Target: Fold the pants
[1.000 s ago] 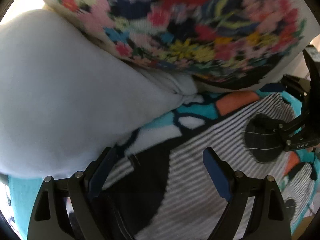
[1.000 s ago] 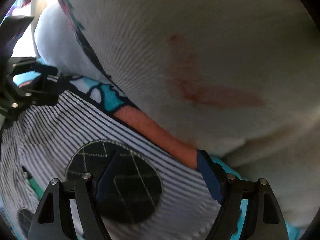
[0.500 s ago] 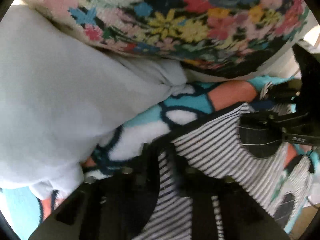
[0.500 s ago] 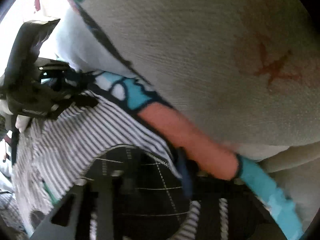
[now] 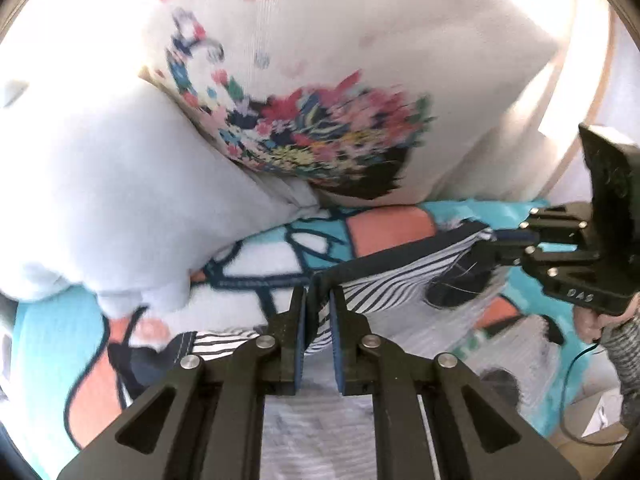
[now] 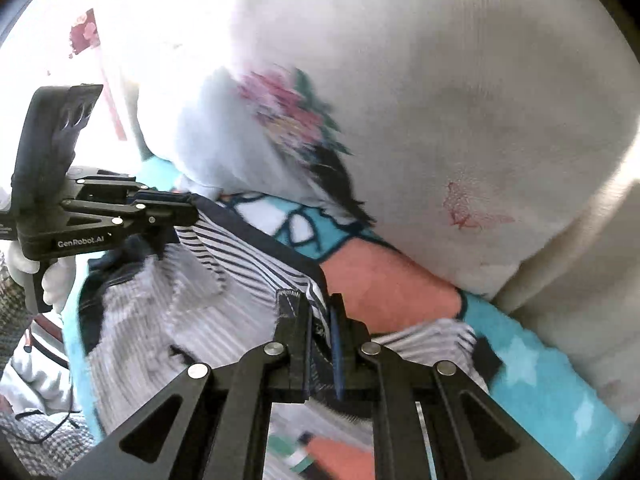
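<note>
The striped black-and-white pants [image 5: 384, 276] with dark round patches lie on a turquoise, orange and white patterned blanket [image 5: 384, 228]. My left gripper [image 5: 318, 300] is shut on the dark waistband edge of the pants. My right gripper [image 6: 320, 308] is shut on the same edge further along. The pants [image 6: 224, 272] are lifted between them. The right gripper shows at the right of the left wrist view [image 5: 496, 240]. The left gripper shows at the left of the right wrist view [image 6: 188, 208].
A white pillow [image 5: 112, 200] and a cream cushion with a floral print [image 5: 328, 140] press close behind the pants. The cushion [image 6: 460, 120] fills the right wrist view. A cable [image 5: 576, 364] hangs at the right.
Both grippers went from open to shut on the waistband edge of the pants, then pulled it up and back from the cushions.
</note>
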`<state>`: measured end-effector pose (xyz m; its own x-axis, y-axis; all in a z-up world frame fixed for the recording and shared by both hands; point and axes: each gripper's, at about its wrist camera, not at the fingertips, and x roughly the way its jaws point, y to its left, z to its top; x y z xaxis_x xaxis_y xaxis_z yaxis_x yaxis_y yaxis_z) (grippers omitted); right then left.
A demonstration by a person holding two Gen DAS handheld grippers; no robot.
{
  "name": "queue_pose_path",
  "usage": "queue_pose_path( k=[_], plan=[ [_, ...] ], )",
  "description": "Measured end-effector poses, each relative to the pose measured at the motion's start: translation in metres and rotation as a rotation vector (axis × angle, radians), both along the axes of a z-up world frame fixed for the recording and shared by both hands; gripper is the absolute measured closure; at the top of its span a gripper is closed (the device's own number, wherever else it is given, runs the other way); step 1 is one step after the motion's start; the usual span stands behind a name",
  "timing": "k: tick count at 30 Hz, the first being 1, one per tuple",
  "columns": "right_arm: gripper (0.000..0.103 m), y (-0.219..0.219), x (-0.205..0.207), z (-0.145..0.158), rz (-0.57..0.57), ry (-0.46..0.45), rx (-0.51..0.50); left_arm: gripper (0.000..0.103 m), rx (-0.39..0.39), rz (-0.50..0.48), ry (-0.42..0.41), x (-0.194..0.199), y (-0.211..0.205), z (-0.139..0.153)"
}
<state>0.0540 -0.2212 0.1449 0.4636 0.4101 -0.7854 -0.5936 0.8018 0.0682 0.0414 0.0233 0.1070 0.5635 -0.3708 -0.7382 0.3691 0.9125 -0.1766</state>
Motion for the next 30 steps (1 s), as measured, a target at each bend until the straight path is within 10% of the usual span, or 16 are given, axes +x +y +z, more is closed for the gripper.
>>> queue_pose_path(
  k=[8,17,20,24,30],
  plan=[
    [0.094,0.025,-0.108,-0.019,0.011,-0.047,-0.019,0.092,-0.075,0.030,-0.055,-0.113,0.027,-0.007],
    [0.084,0.051,-0.160,-0.083,0.014,0.036,-0.052,0.085,-0.142,0.144,0.058,-0.153,0.066,-0.058],
    [0.068,0.043,-0.170,-0.080,0.012,0.033,-0.033,0.073,-0.164,0.189,0.056,-0.161,0.086,-0.054],
    [0.052,0.018,-0.171,-0.061,-0.026,0.003,0.034,0.026,-0.188,0.261,-0.007,-0.158,0.103,-0.035],
    [0.047,-0.044,-0.149,-0.040,-0.296,-0.040,0.159,0.024,-0.165,0.341,-0.021,-0.116,0.103,-0.033]
  ],
)
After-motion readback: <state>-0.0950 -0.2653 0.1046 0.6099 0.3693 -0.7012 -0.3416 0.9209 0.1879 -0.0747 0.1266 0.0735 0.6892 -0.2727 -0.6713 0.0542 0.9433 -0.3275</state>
